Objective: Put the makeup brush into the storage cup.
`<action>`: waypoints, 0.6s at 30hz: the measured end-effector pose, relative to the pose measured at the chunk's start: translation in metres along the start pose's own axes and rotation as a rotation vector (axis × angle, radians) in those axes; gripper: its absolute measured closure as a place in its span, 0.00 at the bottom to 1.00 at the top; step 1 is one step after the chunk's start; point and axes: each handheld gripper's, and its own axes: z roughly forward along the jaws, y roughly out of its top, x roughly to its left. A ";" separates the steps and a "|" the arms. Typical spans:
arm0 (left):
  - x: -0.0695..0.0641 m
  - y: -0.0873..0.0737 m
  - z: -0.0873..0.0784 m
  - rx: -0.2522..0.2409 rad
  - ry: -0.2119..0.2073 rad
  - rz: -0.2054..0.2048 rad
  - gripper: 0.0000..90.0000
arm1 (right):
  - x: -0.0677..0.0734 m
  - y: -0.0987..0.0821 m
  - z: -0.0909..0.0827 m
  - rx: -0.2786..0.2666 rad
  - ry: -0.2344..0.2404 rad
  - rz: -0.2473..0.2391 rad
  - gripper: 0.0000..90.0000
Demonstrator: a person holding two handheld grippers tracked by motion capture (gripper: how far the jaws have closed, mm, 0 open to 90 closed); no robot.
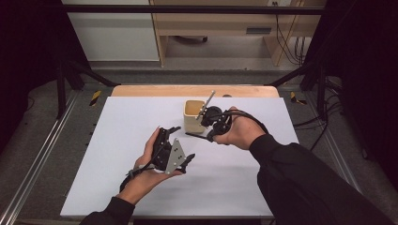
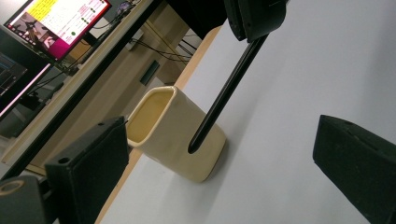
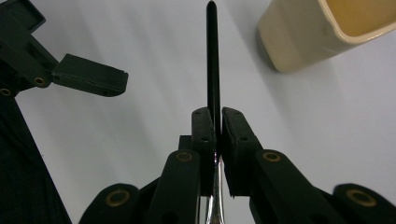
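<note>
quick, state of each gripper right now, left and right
Left gripper: open, holding nothing.
Right gripper: shut on a thin black-handled utensil, beside the cream cup.

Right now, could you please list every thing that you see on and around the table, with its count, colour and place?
glossy cream ceramic cup with squared rim: one, cream, upright at the far middle of the white sheet.
long thin utensil with black handle and silver metal end: one, black and silver, clamped in the right claw, near the cup.
white sheet: one, white, covering the table top.
pale wooden table: one, light wood, edge showing beyond the sheet.
monitor: one, bright pink and yellow screen, beyond the table.
left claw: one, black, open, above the sheet.
right claw: one, black, shut on the utensil.
</note>
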 end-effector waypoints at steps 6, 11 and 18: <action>-0.001 0.001 0.000 0.005 -0.003 0.014 0.04 | 0.000 0.000 0.000 0.004 0.001 -0.013 0.93; -0.002 0.001 0.001 0.002 -0.005 0.015 0.04 | 0.002 0.001 0.000 0.008 0.008 -0.011 0.93; -0.004 0.004 0.002 0.005 -0.002 0.031 0.04 | 0.003 0.001 -0.001 0.007 0.017 -0.022 0.93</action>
